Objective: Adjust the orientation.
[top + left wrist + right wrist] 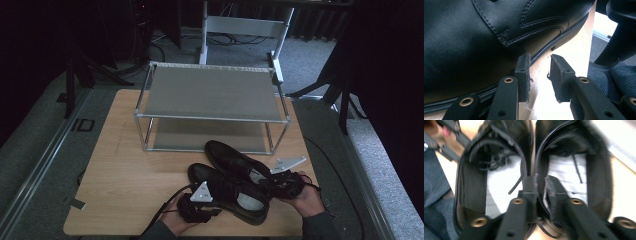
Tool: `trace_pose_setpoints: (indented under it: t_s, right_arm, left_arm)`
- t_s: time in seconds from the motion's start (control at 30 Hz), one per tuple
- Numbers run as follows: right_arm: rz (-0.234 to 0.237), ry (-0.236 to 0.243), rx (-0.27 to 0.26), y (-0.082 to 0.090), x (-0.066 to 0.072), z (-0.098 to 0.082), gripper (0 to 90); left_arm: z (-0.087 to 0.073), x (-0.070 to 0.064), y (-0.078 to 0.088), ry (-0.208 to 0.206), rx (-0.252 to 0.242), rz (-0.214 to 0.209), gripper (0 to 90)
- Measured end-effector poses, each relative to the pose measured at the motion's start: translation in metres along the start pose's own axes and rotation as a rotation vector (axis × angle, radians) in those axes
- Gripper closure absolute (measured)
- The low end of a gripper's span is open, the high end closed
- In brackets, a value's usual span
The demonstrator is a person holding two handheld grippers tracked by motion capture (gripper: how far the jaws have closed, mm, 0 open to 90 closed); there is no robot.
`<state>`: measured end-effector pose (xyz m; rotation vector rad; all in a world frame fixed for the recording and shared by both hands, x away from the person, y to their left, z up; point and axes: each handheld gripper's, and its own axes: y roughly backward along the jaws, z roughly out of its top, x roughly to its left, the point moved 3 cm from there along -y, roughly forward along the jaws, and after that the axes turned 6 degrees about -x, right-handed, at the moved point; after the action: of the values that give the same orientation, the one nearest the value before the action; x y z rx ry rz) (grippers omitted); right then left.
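Observation:
Two black leather shoes lie side by side on the wooden table [125, 175], the near shoe [225, 192] and the far shoe [230, 157], toes pointing away to the left. My right gripper [269, 181] is at their heels. In the right gripper view its jaws [541, 186] straddle the two touching inner walls, one jaw inside the near shoe [499, 180] and one inside the far shoe [569, 170], pinching them together. My left gripper [212, 207] sits against the near shoe's outer side. Its jaws [540, 67] stand open over bare table, one pad [524, 72] beside the shoe's [499, 30] sole edge.
A two-tier metal shoe rack [210, 95] with grey shelves stands at the back of the table, just beyond the shoes. Grey carpet surrounds the table, and a white desk frame [245, 25] stands behind the rack. Dark drapes close in on both sides.

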<state>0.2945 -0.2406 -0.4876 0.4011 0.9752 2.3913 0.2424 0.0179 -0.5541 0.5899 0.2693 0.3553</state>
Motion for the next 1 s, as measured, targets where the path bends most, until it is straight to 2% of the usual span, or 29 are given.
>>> trace_pose_setpoints:
  t_s: [0.03, 0.1, 0.13, 0.2, 0.27, 0.3, 0.4, 0.47, 0.53, 0.6, 0.73, 1.0]
  right_arm:
    - [-0.006, -0.003, -0.02, 0.004, 0.0, 0.001, 63.9]
    - [-0.012, -0.016, -0.055, 0.011, 0.002, 0.005, 58.1]
    - [-0.012, -0.016, -0.055, 0.011, 0.002, 0.005, 58.1]
    - [-0.028, -0.022, -0.069, 0.013, 0.006, 0.011, 51.4]
    - [-0.026, -0.031, -0.068, 0.008, 0.007, 0.013, 47.6]
    - [-0.032, -0.032, -0.056, 0.004, 0.008, 0.013, 47.0]
    - [-0.098, -0.001, 0.012, -0.008, 0.009, 0.01, 43.6]
    - [-0.102, 0.011, 0.046, -0.012, 0.01, 0.008, 41.9]
    - [-0.101, 0.011, 0.057, -0.013, 0.011, 0.006, 41.6]
    - [-0.125, 0.025, 0.102, -0.013, 0.01, 0.001, 40.8]
    - [-0.119, 0.021, 0.113, -0.014, 0.009, -0.001, 40.3]
    - [-0.1, 0.029, 0.213, -0.025, 0.009, 0.0, 48.1]
  left_arm:
    - [0.0, 0.0, -0.001, 0.0, 0.0, -0.002, 69.4]
    - [0.001, -0.001, -0.002, -0.003, 0.002, -0.006, 69.4]
    - [0.001, -0.001, -0.002, -0.003, 0.002, -0.006, 69.5]
    - [0.001, -0.002, -0.003, -0.004, 0.004, -0.007, 69.4]
    - [0.0, -0.002, -0.004, -0.005, 0.006, -0.008, 69.5]
    - [0.0, -0.002, -0.004, -0.004, 0.006, -0.009, 69.5]
    - [0.0, -0.002, -0.004, -0.004, 0.006, -0.009, 69.5]
    - [-0.001, -0.002, -0.004, 0.0, 0.004, -0.01, 69.5]
    - [-0.001, -0.001, -0.004, -0.001, 0.006, -0.01, 69.5]
    - [-0.001, -0.002, -0.004, -0.001, 0.006, -0.009, 69.5]
    - [-0.001, -0.002, -0.005, 0.005, 0.002, -0.007, 69.6]
    - [0.0, -0.003, -0.009, 0.009, -0.002, -0.011, 69.8]
